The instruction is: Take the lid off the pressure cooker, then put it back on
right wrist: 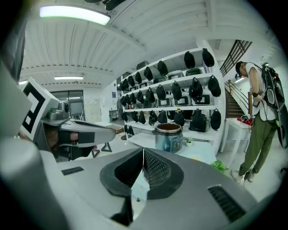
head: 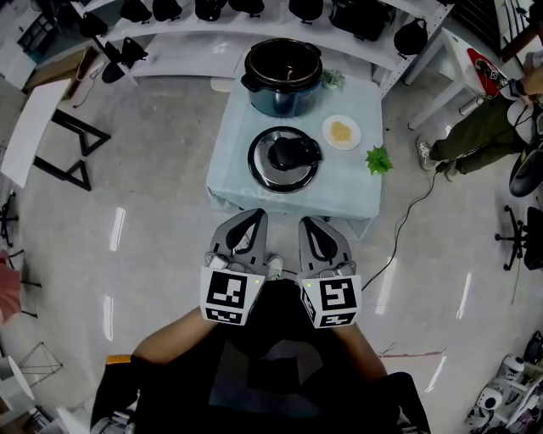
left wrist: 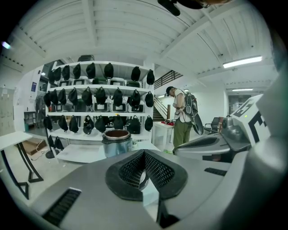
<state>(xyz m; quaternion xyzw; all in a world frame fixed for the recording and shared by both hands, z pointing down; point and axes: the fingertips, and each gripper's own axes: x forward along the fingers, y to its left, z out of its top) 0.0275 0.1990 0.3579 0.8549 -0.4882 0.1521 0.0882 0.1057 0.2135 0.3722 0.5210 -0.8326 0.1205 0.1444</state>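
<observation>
The pressure cooker pot (head: pixel 282 75) stands open at the back of a small light-blue table (head: pixel 233 136). Its lid (head: pixel 284 158), steel-rimmed with a black handle, lies flat on the table in front of the pot. Both grippers hang side by side before the table's near edge, short of the lid. The left gripper (head: pixel 248 222) and the right gripper (head: pixel 313 226) are shut with nothing in them. In the left gripper view the jaws (left wrist: pixel 144 153) meet below the pot (left wrist: pixel 117 141). In the right gripper view the jaws (right wrist: pixel 143 150) meet left of the pot (right wrist: pixel 169 137).
A small white plate (head: pixel 341 132) of yellowish food and a green plant sprig (head: pixel 378 159) sit on the table's right side. White shelves (head: pixel 254 25) with dark bags stand behind it. A person (head: pixel 484 136) stands at the right, and a cable (head: pixel 407 225) runs across the floor.
</observation>
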